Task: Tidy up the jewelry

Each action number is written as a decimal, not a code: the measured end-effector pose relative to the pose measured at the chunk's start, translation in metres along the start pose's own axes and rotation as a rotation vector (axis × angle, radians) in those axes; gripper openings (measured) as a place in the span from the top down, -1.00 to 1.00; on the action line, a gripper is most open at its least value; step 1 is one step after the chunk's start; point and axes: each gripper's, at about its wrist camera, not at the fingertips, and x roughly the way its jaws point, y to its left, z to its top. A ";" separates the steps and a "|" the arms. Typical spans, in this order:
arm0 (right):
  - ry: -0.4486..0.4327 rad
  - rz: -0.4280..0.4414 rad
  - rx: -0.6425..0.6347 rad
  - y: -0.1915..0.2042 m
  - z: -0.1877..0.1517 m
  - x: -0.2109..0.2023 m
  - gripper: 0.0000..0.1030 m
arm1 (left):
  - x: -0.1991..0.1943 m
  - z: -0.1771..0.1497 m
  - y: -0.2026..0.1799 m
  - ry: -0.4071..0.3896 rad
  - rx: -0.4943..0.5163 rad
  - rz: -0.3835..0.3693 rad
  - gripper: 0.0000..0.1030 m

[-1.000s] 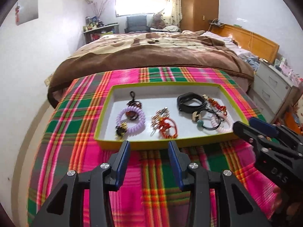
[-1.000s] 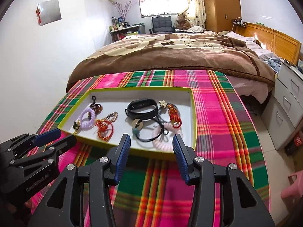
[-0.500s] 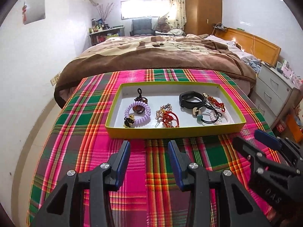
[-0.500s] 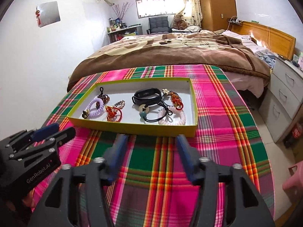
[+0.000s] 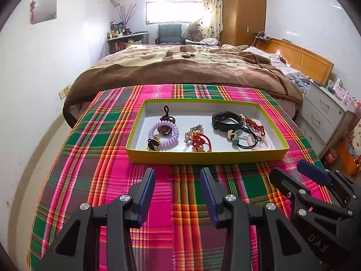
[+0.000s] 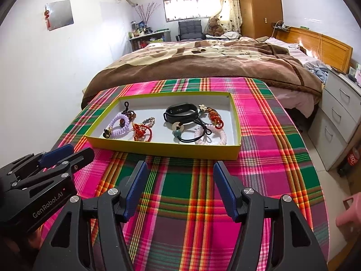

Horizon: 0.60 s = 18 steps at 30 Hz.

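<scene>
A shallow yellow-green tray [image 5: 203, 157] [image 6: 162, 149] sits on the plaid cloth and holds several pieces of jewelry. Inside lie a purple coil bracelet [image 5: 163, 135] [image 6: 118, 127], a red knotted cord bracelet [image 5: 199, 141] [image 6: 142, 132], a black wristband [image 5: 225, 119] [image 6: 180, 113], a black hair tie with beads [image 5: 242, 141] [image 6: 191, 135] and a pale pink coil [image 6: 212, 137]. My left gripper [image 5: 177, 172] is open over the cloth just short of the tray, with nothing between its fingers. My right gripper [image 6: 179, 166] is open wider, also empty, in front of the tray's near right corner.
The table wears a pink, green and red plaid cloth [image 5: 108, 180]. Behind it stands a bed with a brown blanket [image 5: 180, 70]. White drawers [image 6: 338, 122] stand to the right. A pink stool [image 6: 349, 212] shows at the lower right edge.
Both grippers have drawn back from the tray, which looks smaller and farther now. The right gripper's fingers have spread wider. The jewelry has not moved.
</scene>
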 end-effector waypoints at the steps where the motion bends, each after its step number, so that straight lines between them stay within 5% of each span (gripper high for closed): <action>1: 0.000 0.000 0.000 0.000 0.000 0.000 -0.19 | 0.000 0.000 0.000 -0.001 -0.001 -0.001 0.21; 18: 0.012 0.002 -0.004 0.005 -0.002 0.000 -0.19 | -0.002 -0.001 0.001 0.000 -0.002 -0.002 0.21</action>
